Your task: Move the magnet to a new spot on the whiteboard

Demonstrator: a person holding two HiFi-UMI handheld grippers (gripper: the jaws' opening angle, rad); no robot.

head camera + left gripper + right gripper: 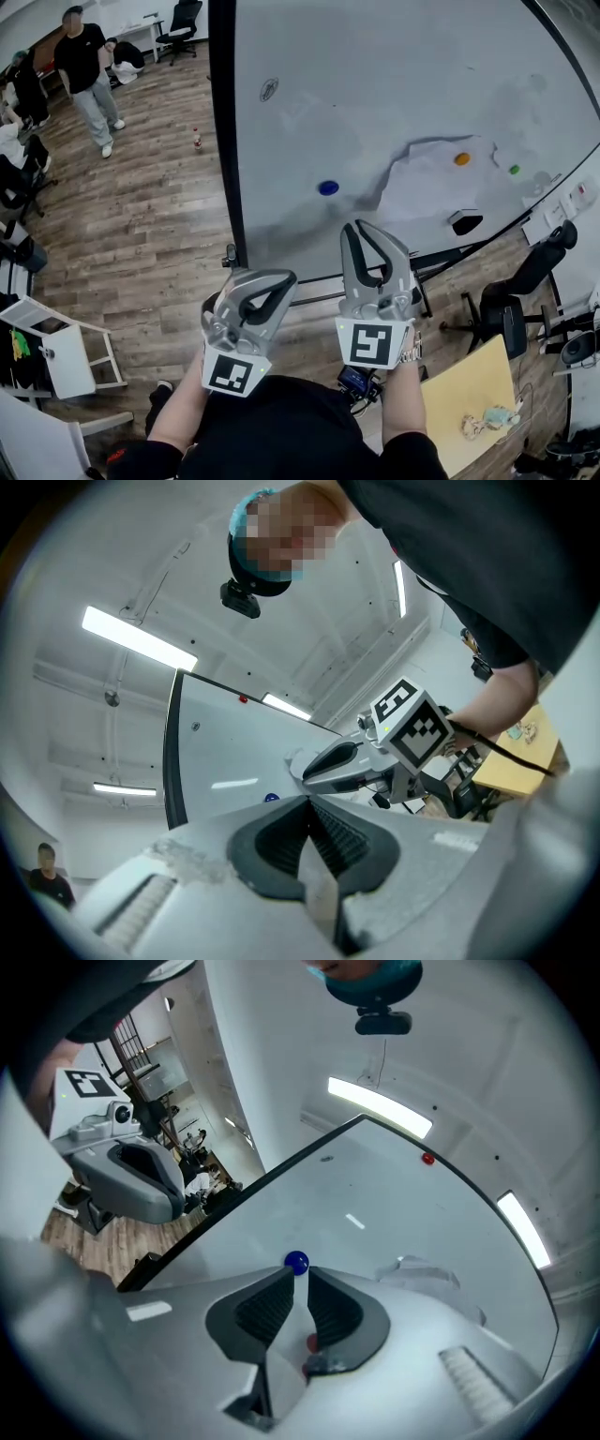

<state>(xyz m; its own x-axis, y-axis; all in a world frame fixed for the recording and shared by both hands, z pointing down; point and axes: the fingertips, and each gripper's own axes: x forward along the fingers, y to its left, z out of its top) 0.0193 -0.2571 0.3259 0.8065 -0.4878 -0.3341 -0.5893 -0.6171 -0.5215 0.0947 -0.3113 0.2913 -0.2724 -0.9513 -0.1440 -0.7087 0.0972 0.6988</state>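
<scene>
Right gripper (300,1281): the two ribbed pads stand a narrow slit apart with nothing between them. The blue magnet (296,1262) shows just beyond their tips, stuck to the whiteboard (375,1204); in the head view it sits clear of the gripper, up and to the left of it. Left gripper (307,806): pads pressed together along their length, holding nothing. It is held just beside the right gripper and lower in the head view, near the bottom end of the board's black frame (225,141). A marker cube (367,343) sits at the rear of each gripper, toward the person's forearms. Further right on the board are an orange magnet (461,158) and, right of it, a small green magnet (514,170), both by a smeared, half-wiped patch (422,178); a black-and-white eraser (466,222) rests near the lower edge. Beyond the board: wood-plank floor (141,216), a yellow tabletop (469,394), a black office chair (525,281), and a standing person (89,75) at far left.
</scene>
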